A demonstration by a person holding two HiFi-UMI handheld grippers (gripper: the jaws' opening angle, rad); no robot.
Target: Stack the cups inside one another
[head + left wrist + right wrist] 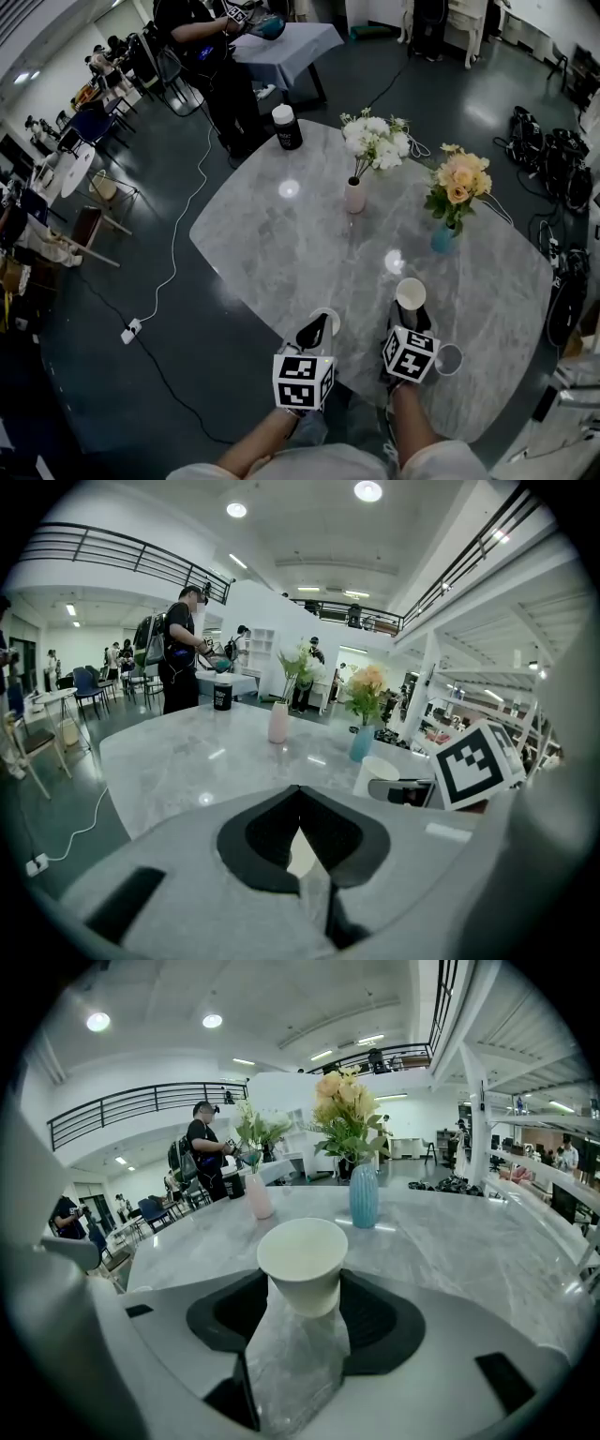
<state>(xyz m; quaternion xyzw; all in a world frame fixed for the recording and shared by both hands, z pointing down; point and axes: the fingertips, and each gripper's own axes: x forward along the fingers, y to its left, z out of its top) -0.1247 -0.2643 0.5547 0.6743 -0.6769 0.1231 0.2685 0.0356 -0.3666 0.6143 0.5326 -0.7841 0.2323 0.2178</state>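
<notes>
No word, number or brand could be read anywhere. The cube (303,380) on the left gripper (316,330) and its twin on the right gripper (412,317) bore only black-and-white square patterns (no letters), and the dark jar (287,128) was too small to read.

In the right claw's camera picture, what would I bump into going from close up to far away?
White paper cup held in the right claw → blue vase → pink vase → person standing beyond the table.
</notes>
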